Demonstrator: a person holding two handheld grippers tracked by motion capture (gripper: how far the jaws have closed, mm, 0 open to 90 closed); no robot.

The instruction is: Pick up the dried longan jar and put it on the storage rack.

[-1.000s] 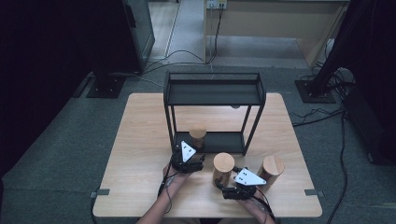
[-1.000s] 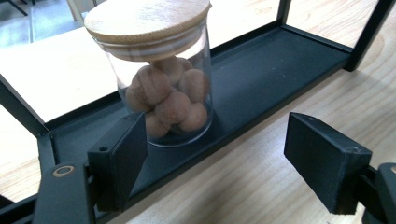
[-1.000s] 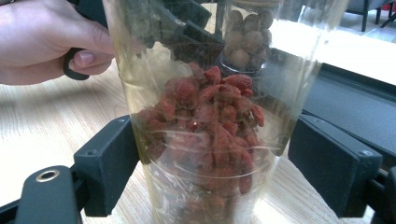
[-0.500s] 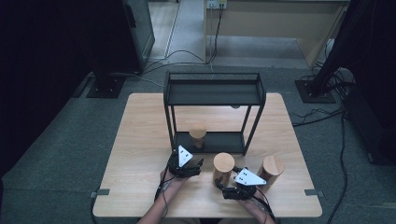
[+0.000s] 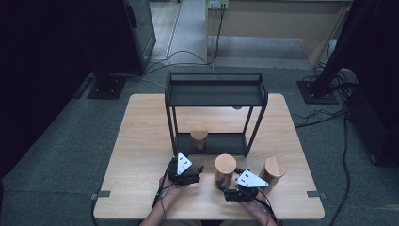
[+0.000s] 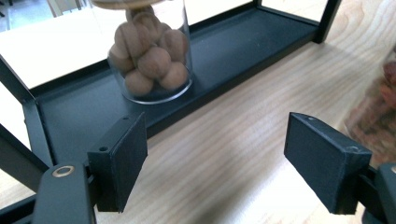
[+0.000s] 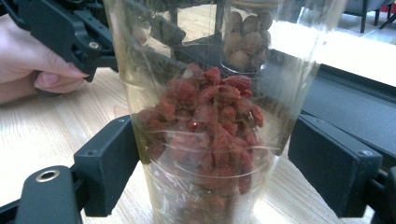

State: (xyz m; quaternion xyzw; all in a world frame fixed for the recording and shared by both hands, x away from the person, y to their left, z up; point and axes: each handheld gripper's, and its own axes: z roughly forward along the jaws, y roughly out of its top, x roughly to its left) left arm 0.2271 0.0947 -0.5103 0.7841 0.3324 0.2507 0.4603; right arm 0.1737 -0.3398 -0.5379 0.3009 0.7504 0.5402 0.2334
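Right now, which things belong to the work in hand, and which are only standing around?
In the work:
- berry jar, between the right gripper jaws
- nut jar on the rack
- left gripper, open

Standing around:
- third jar on the table

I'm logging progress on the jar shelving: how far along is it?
Done: the clear jar of brown nuts stands on the black metal rack's bottom shelf. In hand: the right tool has the clear jar of red dried berries between its open jaws, on the wooden table. The left tool is open with nothing between its jaws. Left: the third wooden-lidded jar.
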